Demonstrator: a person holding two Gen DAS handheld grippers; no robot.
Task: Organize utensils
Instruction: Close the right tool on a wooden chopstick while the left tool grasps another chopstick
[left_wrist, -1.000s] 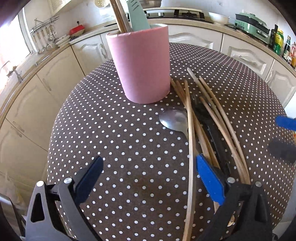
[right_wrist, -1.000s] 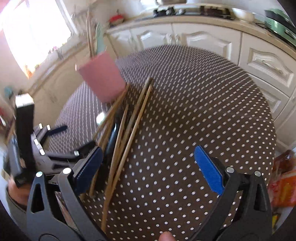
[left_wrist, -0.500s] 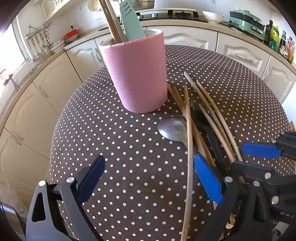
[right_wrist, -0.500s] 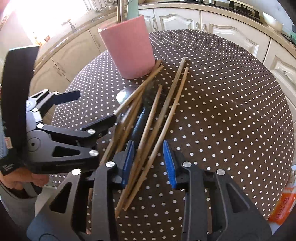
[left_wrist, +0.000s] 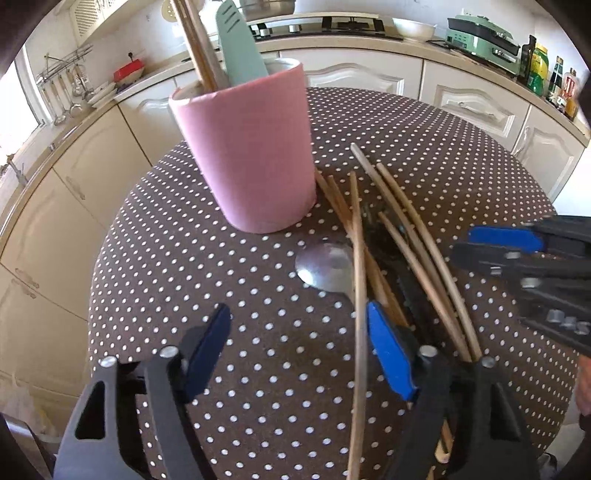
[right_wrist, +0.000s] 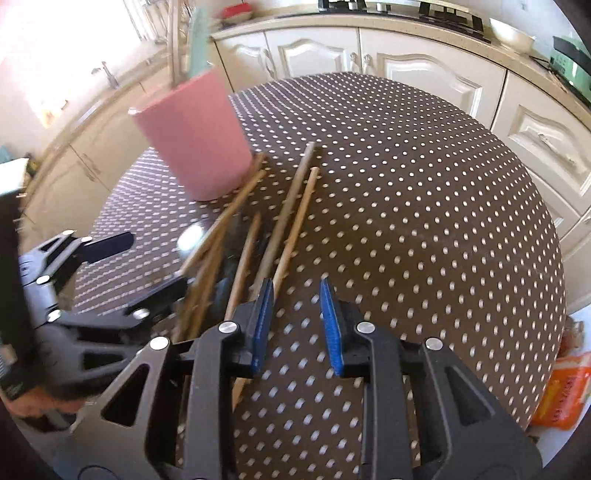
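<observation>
Both hand-held grippers narrowed vs a sec ago: right one went from wide open to a slim gap, left one from wide to abt two-thirds. Pink cup (left_wrist: 251, 155) now sits nearer in the left wrist view.

Left hand-held gripper (left_wrist: 299, 350): jaws closing, blue pads apart, one long wooden chopstick (left_wrist: 357, 317) runs betw them close to the right pad; can't tell if it touches. Nothing clamped.

Right hand-held gripper (right_wrist: 297, 325): jaws closing, narrow gap, only dotted cloth betw the pads. Nearest chopstick (right_wrist: 291, 240) passes just left of the left pad; contact unclear, view blurred.

Utensils: loose bundle of wooden chopsticks (left_wrist: 413, 236) lies on the table (left_wrist: 184, 266), just right of the pink cup, far ends almost at its base. Metal spoon (left_wrist: 325, 266) lies bowl-up at the bundle's left edge, handle under the sticks. Dark utensil (left_wrist: 402, 273) in the pile, type unclear.

Cup stands upright, holds wooden sticks + a mint green spatula (left_wrist: 240, 59)
</observation>
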